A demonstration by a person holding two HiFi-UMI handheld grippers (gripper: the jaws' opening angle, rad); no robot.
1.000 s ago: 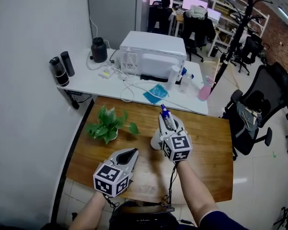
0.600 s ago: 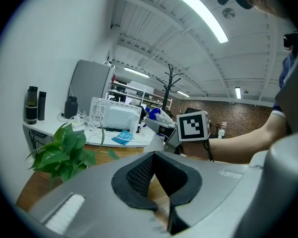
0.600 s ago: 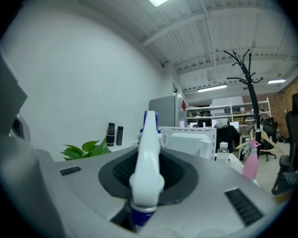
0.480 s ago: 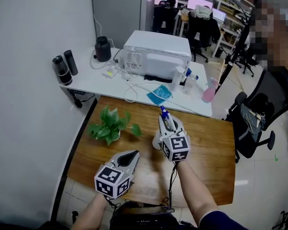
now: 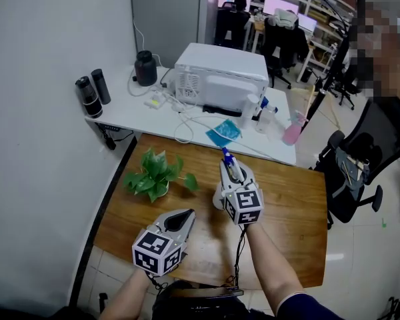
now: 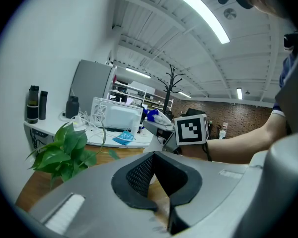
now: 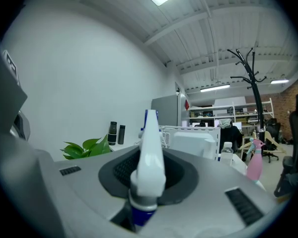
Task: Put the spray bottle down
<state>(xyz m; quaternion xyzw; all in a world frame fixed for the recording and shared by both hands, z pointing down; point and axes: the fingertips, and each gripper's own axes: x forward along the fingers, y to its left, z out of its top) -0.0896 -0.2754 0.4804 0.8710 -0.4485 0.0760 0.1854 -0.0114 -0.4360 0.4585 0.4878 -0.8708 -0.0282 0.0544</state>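
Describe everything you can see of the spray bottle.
The spray bottle looks like plastic: a white spray head with a blue tip, a grey collar, a blue neck and a white body. It sits roughly upright in the right gripper, whose jaws are shut on its head and neck, with the nozzle pointing away from the person. Its body hangs over the wooden table. Whether the base touches the wood cannot be told.
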